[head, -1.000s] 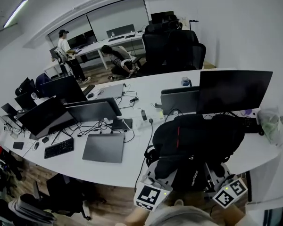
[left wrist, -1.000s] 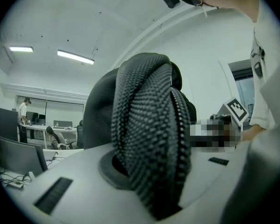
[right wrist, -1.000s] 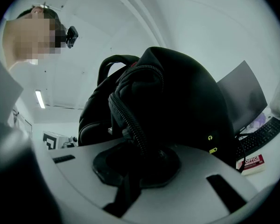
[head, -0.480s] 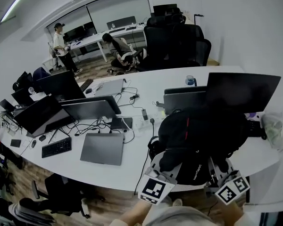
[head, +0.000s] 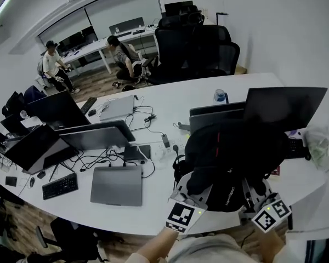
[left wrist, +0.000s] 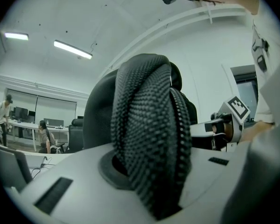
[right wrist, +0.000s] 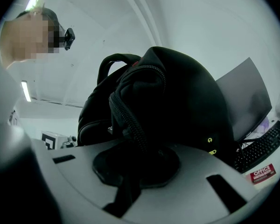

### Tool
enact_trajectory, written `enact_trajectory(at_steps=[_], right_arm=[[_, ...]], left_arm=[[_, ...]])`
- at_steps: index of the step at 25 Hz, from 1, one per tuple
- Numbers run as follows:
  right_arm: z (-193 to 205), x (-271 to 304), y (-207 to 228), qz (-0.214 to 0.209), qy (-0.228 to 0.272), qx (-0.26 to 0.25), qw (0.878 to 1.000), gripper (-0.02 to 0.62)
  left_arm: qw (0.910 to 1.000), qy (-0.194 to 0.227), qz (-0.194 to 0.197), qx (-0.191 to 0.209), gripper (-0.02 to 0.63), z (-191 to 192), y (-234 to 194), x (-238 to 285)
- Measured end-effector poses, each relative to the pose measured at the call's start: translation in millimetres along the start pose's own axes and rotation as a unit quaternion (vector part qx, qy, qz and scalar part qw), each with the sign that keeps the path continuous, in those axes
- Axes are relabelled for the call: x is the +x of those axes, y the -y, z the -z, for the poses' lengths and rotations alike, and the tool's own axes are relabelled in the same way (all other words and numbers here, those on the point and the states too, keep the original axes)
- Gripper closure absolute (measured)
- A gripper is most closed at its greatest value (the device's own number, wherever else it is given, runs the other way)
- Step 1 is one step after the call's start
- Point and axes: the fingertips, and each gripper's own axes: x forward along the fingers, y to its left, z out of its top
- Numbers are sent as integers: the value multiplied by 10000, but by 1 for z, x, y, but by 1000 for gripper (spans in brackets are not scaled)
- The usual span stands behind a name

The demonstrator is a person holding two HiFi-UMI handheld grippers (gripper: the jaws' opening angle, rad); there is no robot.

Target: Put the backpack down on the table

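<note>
**Backpack at the table, not yet let go**

The black backpack (head: 230, 158) is at the near right of the table (head: 148, 204), just in front of a laptop (head: 214, 116) and a dark monitor (head: 285, 106). The left gripper (head: 194, 189) is clenched on its mesh shoulder strap (left wrist: 149, 139). The right gripper (head: 253, 193) grasps a zippered fold of the bag. Its base is hidden, so it may rest on the table or hang just above. What is left is to settle it fully and release both grips.
</note>
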Motion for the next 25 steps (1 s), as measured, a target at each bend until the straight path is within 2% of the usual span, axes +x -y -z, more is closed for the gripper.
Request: enact_trajectory(at_steps=[10, 19, 25], right_arm=[[2, 69, 33, -86, -130, -239, 9996, 563], [9, 112, 82, -34, -319, -433, 9985, 561], [13, 135, 108, 60, -240, -297, 9993, 561]], left_arm=[[9997, 64, -136, -187, 545, 15, -58, 42], [9988, 126, -289, -365, 545, 45, -85, 89], [9988, 78, -361, -313, 545, 58, -101, 115]])
